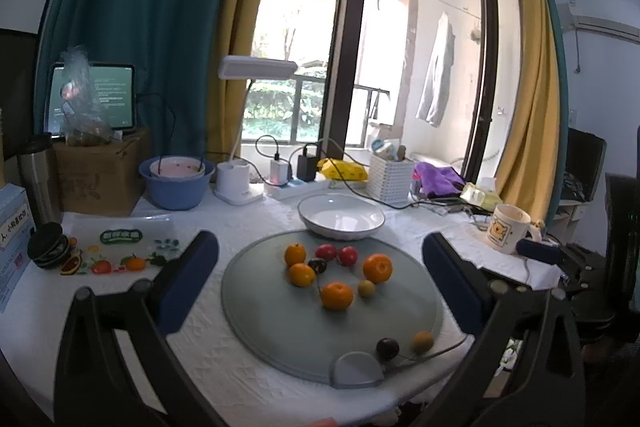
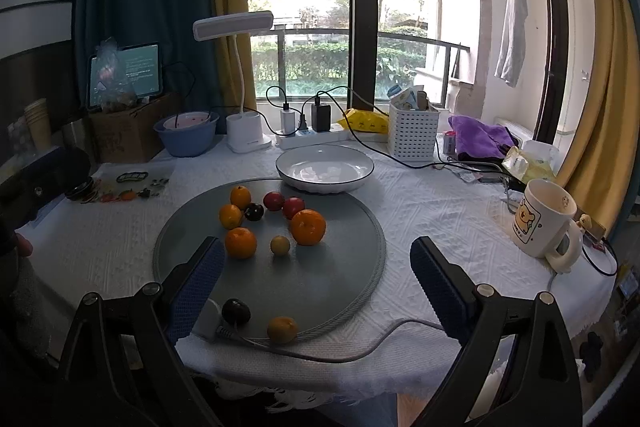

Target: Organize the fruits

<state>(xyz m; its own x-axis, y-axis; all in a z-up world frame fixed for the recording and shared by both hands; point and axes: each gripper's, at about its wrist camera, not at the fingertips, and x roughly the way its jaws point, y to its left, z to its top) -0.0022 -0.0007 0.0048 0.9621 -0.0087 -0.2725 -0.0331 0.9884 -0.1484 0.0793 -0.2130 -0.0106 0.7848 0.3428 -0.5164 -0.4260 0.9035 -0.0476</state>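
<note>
Several fruits lie on a round grey mat: oranges such as a large one, two red fruits, dark plums and small yellow fruits. An empty white bowl stands behind the mat. My left gripper is open and empty above the mat's near side. My right gripper is open and empty over the mat's right half.
A bear mug stands at the right. A blue basin, desk lamp, power strip, white basket and purple cloth line the back. A cable crosses the table's front edge.
</note>
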